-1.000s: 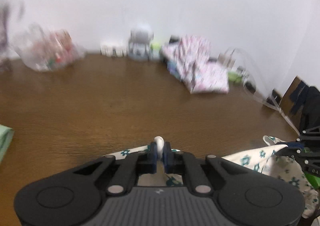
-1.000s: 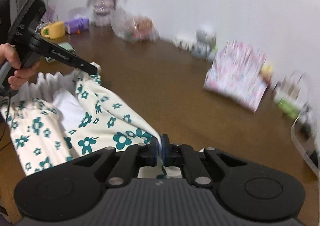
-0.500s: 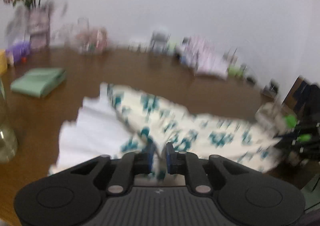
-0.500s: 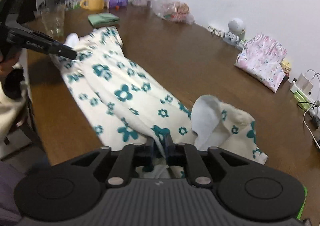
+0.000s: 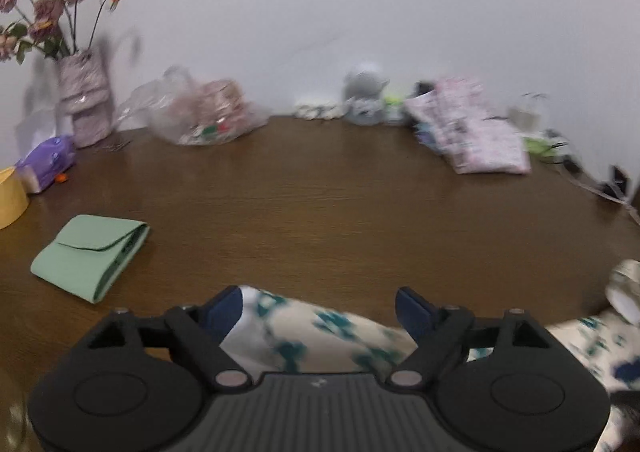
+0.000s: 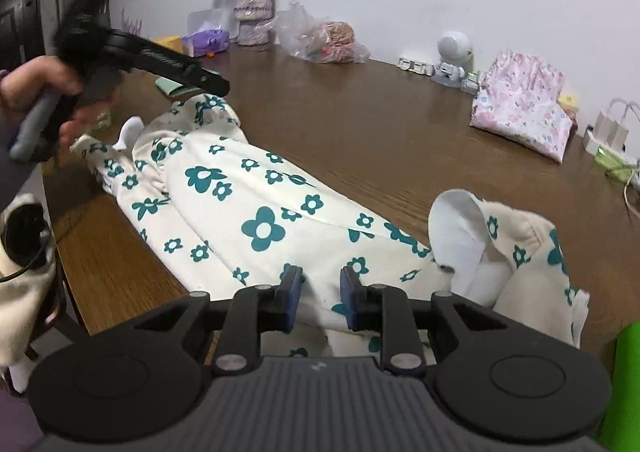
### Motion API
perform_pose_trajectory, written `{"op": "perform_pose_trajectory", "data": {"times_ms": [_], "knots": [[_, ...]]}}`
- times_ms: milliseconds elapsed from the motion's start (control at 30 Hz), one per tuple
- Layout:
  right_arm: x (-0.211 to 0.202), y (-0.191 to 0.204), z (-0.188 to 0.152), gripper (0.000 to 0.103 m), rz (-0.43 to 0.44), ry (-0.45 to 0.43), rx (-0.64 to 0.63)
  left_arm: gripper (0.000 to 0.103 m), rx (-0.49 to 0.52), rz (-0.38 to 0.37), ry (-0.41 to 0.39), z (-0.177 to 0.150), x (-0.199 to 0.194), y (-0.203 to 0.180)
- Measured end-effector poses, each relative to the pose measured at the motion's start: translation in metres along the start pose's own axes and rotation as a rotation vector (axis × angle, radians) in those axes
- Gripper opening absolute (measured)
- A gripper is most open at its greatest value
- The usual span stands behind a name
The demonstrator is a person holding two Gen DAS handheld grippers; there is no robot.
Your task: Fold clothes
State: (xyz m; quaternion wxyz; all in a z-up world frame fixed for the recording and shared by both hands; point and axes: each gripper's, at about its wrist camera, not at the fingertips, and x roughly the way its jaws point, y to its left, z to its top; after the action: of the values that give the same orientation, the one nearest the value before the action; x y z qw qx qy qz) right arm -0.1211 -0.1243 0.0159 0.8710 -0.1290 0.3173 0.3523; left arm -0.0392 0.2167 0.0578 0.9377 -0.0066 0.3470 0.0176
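Note:
A cream garment with teal flowers lies stretched along the near edge of the brown table, with a bunched end at the right. My right gripper is open just above the cloth, holding nothing. My left gripper is open wide over the garment's left end; it also shows in the right wrist view, raised above the cloth in a hand.
A folded green cloth lies on the left. A folded pink floral garment, a small white robot figure, a plastic bag, a flower vase and chargers line the far wall.
Both grippers held the garment and laid it flat along the table. Both have now opened and let it go; the left one has lifted off the cloth.

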Motion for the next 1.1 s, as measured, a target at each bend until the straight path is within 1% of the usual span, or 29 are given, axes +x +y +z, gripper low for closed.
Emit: {"op": "perform_pose_trajectory", "data": {"times_ms": [33,67,100,133,167,233,267,400,433,500,567,633,667,700,733,767,833,867,900,933,967,1000,1033,1067,1100], "knots": [[0.000,-0.001,-0.002,0.023,0.005,-0.003,0.015,0.078,-0.026,0.016,0.037,0.003,0.009,0.005],[0.000,-0.002,-0.003,0.023,0.009,-0.006,0.023,0.063,-0.048,0.024,0.073,0.006,0.018,0.009],[-0.001,-0.003,-0.004,0.022,0.011,-0.010,0.026,0.047,-0.055,0.009,0.107,0.006,0.027,0.010],[-0.001,-0.003,-0.004,0.022,0.011,-0.012,0.027,0.015,-0.061,-0.006,0.142,0.005,0.032,0.011],[-0.001,-0.004,-0.005,0.022,0.012,-0.014,0.028,0.004,-0.063,-0.016,0.164,0.002,0.036,0.012],[-0.001,-0.005,-0.006,0.022,0.012,-0.017,0.035,0.003,-0.045,-0.002,0.135,-0.006,0.030,0.011],[-0.001,-0.005,-0.006,0.022,0.012,-0.019,0.037,0.003,-0.052,0.014,0.120,-0.012,0.023,0.012],[-0.001,-0.007,-0.009,0.021,0.002,-0.029,0.049,0.003,-0.179,0.087,0.049,-0.042,-0.018,0.028],[-0.001,-0.008,-0.010,0.021,0.002,-0.035,0.054,0.003,-0.194,0.104,0.037,-0.051,-0.028,0.027],[0.000,-0.008,-0.012,0.021,0.000,-0.045,0.059,0.003,-0.214,0.125,0.028,-0.067,-0.037,0.025],[0.001,-0.009,-0.012,0.021,-0.001,-0.053,0.064,0.006,-0.200,0.134,-0.002,-0.080,-0.036,0.023],[0.001,-0.009,-0.012,0.021,-0.002,-0.054,0.059,0.010,-0.145,0.162,-0.014,-0.080,-0.039,0.018],[0.001,-0.009,-0.012,0.021,-0.003,-0.054,0.055,0.015,-0.119,0.179,-0.014,-0.079,-0.041,0.016],[0.001,-0.009,-0.012,0.021,-0.004,-0.054,0.051,0.018,-0.094,0.196,-0.014,-0.077,-0.043,0.014],[0.001,-0.009,-0.012,0.021,-0.007,-0.054,0.050,0.025,-0.075,0.217,-0.018,-0.076,-0.046,0.012],[0.000,-0.009,-0.013,0.022,-0.010,-0.055,0.052,0.029,-0.074,0.250,-0.032,-0.074,-0.051,0.011],[-0.002,-0.010,-0.013,0.023,-0.009,-0.059,0.059,0.030,-0.072,0.296,-0.070,-0.073,-0.062,0.006],[-0.006,-0.010,-0.013,0.024,-0.007,-0.062,0.066,0.031,-0.068,0.291,-0.099,-0.073,-0.070,0.003],[-0.011,-0.011,-0.012,0.026,-0.004,-0.068,0.075,0.032,-0.062,0.255,-0.130,-0.073,-0.078,-0.001],[-0.019,-0.013,-0.010,0.027,0.012,-0.094,0.100,0.035,-0.053,0.196,-0.160,-0.072,-0.085,-0.007],[-0.030,-0.017,-0.007,0.028,0.025,-0.138,0.123,0.041,-0.036,0.136,-0.182,-0.071,-0.089,-0.014],[-0.040,-0.021,-0.003,0.034,0.034,-0.180,0.145,0.044,-0.012,0.091,-0.194,-0.071,-0.090,-0.023],[-0.046,-0.024,0.001,0.044,0.004,-0.213,0.154,0.049,0.015,0.049,-0.203,-0.072,-0.089,-0.032],[-0.046,-0.026,0.007,0.049,-0.067,-0.220,0.142,0.049,0.052,0.023,-0.199,-0.074,-0.084,-0.042],[-0.045,-0.028,0.013,0.057,-0.138,-0.227,0.130,0.049,0.084,0.008,-0.184,-0.076,-0.077,-0.052]]}}
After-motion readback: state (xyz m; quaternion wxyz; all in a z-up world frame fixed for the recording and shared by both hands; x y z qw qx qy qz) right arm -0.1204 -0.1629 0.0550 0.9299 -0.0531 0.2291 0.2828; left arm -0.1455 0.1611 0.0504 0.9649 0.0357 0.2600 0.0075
